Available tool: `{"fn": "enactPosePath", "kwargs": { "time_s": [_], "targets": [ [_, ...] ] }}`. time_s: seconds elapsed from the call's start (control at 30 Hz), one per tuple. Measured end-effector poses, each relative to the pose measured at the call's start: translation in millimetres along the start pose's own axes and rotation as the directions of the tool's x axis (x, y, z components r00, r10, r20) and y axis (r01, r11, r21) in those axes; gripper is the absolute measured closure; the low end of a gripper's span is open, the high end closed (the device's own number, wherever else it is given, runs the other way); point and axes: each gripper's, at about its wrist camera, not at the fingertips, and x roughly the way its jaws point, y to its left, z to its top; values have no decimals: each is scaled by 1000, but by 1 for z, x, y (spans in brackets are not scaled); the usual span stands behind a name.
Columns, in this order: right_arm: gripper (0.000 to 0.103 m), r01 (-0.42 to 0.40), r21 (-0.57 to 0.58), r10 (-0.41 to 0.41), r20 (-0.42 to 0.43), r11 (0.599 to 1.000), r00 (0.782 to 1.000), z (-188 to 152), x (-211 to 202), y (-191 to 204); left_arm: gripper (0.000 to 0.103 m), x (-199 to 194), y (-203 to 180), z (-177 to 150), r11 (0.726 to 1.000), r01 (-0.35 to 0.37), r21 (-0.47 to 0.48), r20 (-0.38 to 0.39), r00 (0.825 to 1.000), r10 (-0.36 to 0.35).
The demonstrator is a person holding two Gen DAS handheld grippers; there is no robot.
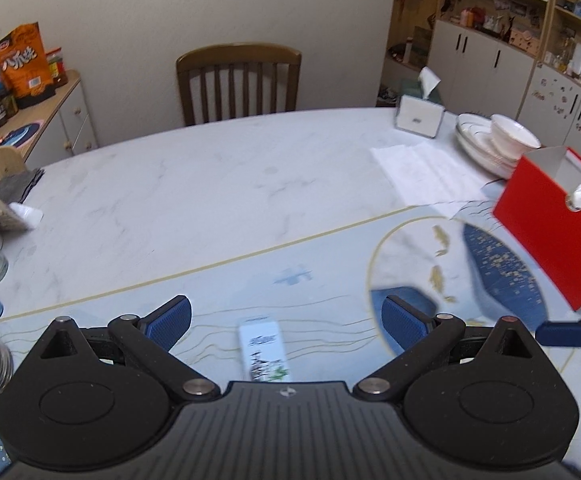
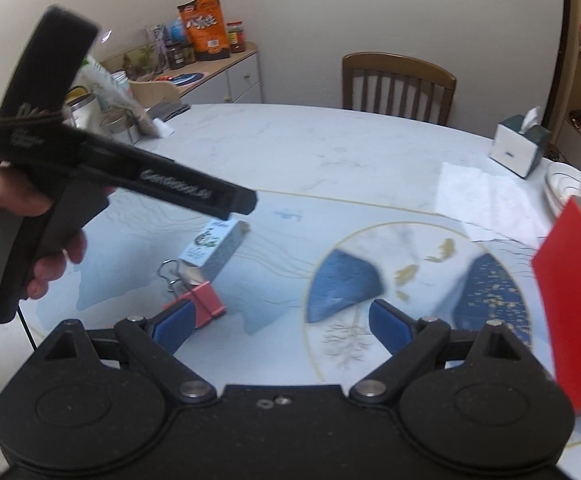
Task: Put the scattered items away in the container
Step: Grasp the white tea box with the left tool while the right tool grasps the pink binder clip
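Red container sits right on the counter; both hand-held grippers, left and right, gape empty above small box and clip

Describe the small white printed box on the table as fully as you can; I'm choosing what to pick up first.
The small white box is a long, narrow carton, apparently cardboard, with green and black printing on its top and a grey side. It lies flat on the table mat, closed as far as shows, though blurred. A red binder clip lies right at its near end; contact is unclear. In the left wrist view it sits between the open left tongs, untouched.
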Motion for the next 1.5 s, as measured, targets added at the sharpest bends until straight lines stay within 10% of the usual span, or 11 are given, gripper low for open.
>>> {"fn": "enactPosePath", "kwargs": {
  "time_s": [1.03, 1.5],
  "targets": [
    [26, -67, -233, 45, -99, 970, 994, -6, 99, 72, 4, 61, 29, -18, 996, 16, -87, -158, 987, -30],
    [49, -109, -248, 83, -112, 962, 990, -3, 99, 73, 44, 67, 27, -21, 997, 15, -80, -185, 982, -29]
  ]
}}
